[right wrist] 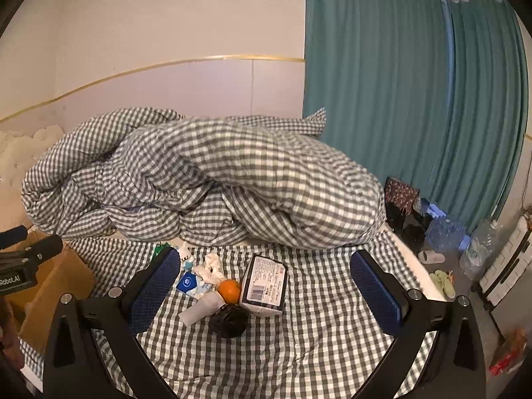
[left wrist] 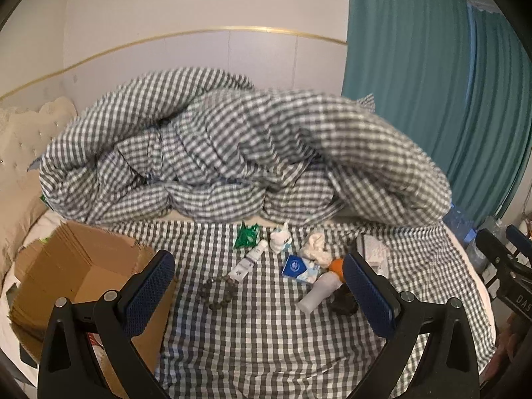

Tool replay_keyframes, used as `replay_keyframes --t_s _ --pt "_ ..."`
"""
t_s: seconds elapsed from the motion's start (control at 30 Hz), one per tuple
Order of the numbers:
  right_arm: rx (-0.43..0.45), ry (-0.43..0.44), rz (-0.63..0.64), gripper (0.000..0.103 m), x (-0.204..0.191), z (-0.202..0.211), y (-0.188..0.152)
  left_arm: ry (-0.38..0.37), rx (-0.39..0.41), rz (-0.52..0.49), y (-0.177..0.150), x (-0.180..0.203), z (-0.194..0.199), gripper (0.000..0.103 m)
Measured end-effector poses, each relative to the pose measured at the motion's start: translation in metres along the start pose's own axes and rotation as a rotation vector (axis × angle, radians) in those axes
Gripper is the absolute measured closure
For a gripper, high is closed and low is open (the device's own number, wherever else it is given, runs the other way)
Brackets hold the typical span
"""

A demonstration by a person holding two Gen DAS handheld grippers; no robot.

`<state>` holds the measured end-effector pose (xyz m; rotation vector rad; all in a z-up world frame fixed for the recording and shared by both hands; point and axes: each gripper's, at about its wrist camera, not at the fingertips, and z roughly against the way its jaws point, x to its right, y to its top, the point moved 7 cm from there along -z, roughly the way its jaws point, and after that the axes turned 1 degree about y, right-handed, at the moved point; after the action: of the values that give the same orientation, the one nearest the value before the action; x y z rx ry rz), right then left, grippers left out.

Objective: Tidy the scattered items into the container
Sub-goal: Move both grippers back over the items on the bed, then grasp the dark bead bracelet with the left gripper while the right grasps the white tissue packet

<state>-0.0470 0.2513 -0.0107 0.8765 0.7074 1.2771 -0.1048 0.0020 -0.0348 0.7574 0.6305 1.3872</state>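
Note:
Scattered items lie on the checked bed sheet (left wrist: pixel 266 339): a green wrapper (left wrist: pixel 246 235), a white tube (left wrist: pixel 249 262), a bead bracelet (left wrist: pixel 216 291), a white figurine (left wrist: pixel 280 236), a blue tissue pack (left wrist: pixel 299 267), a crumpled white cloth (left wrist: pixel 316 244), an orange (right wrist: pixel 230 291), a white cup (right wrist: pixel 201 309), a black bundle (right wrist: pixel 229 322) and a wrapped pack (right wrist: pixel 264 286). An open cardboard box (left wrist: pixel 83 276) stands at the left. My left gripper (left wrist: pixel 259 294) is open and empty above the bracelet. My right gripper (right wrist: pixel 266 299) is open and empty above the pack.
A bunched checked duvet (left wrist: pixel 232 153) fills the back of the bed. A teal curtain (right wrist: pixel 399 99) hangs at the right. Water bottles (right wrist: pixel 445 232), slippers (right wrist: pixel 442 281) and a dark bag (right wrist: pixel 400 196) are on the floor beside the bed's right edge.

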Motion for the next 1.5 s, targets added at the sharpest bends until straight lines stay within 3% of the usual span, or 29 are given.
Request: replay_keyframes --t_s 0.67,0.93,1.1,1.2,1.3,1.37,1.47,1.5 --pt "-0.202 0.009 0.026 0.000 -0.020 -0.135 -0.064 0.033 -0.209 0.028 -0.070 -0.042 -0.165 0.000" --pt "-0.253 -0.004 0.012 0.000 -0.011 -0.167 -0.084 0.045 -0.321 0.006 -0.107 -0.046 -0.226 0.016" --pt "-0.279 -0.018 0.009 0.000 -0.002 -0.186 -0.093 0.052 -0.376 -0.005 -0.130 -0.044 -0.255 0.020" --pt "-0.283 -0.025 0.009 0.000 0.003 -0.193 -0.095 0.064 -0.412 -0.005 -0.142 -0.045 -0.270 0.029" --pt "-0.285 -0.032 0.006 0.000 0.007 -0.198 -0.097 0.065 -0.391 -0.005 -0.143 -0.045 -0.273 0.030" --pt "-0.289 -0.035 0.003 0.000 0.009 -0.201 -0.098 0.060 -0.388 0.001 -0.142 -0.045 -0.273 0.041" --pt "-0.294 -0.035 -0.005 0.000 0.011 -0.205 -0.099 0.066 -0.384 0.002 -0.141 -0.046 -0.270 0.073" --pt "-0.294 -0.033 -0.009 0.000 0.011 -0.206 -0.099 0.070 -0.386 -0.002 -0.140 -0.045 -0.270 0.088"
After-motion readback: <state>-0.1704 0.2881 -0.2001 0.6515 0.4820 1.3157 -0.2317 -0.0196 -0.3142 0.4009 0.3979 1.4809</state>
